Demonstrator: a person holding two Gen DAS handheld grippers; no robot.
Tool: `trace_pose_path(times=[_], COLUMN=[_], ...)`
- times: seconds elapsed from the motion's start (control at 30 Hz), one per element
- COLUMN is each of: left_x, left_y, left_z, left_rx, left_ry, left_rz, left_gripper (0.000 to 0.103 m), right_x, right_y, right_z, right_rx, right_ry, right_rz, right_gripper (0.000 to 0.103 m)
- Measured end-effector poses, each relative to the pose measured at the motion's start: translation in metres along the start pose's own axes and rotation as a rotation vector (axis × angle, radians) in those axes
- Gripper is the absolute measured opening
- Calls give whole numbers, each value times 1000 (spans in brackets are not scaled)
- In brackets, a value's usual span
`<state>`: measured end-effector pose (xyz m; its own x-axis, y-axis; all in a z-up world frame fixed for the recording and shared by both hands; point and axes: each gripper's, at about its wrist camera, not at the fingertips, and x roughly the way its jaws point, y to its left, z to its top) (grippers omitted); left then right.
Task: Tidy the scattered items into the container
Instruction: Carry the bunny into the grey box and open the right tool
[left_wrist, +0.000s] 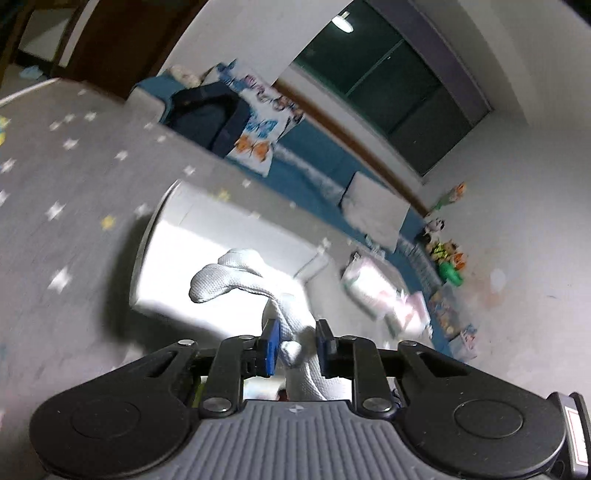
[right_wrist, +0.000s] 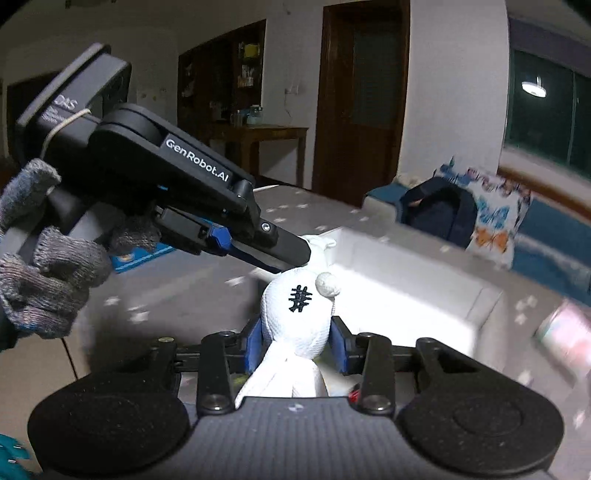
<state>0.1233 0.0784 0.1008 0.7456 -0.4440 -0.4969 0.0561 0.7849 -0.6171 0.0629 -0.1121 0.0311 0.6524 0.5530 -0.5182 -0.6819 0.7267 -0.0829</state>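
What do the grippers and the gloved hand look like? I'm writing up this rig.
Both the left gripper and the right gripper are black, with blue finger pads, silver screws and a ribbed grey top. The left one carries white GenRobot.AI lettering and a rubber band near its back. The hand wears a grey knitted glove.

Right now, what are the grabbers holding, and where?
Both hold the white plush toy: the right gripper squeezes its round body, the left gripper pinches a thin end.
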Motion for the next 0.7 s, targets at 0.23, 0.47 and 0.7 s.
trace_pose_path(times=[0.23,0.47,0.7], left_x=[62,119,146], left_y=[0,21,30], left_z=[40,53,50], left_rx=[-26,-60,-52], left_ry=[-21,27,58], left_rz=[0,58,112], left_gripper=[18,16,16], right_x=[46,99,135], right_y=[-60,-96,-114], right_z=[40,38,27], right_rx=[-99,-163,-218], right_ry=[71,180,254], right_rz=[-13,30,33], right_gripper=[38,38,41])
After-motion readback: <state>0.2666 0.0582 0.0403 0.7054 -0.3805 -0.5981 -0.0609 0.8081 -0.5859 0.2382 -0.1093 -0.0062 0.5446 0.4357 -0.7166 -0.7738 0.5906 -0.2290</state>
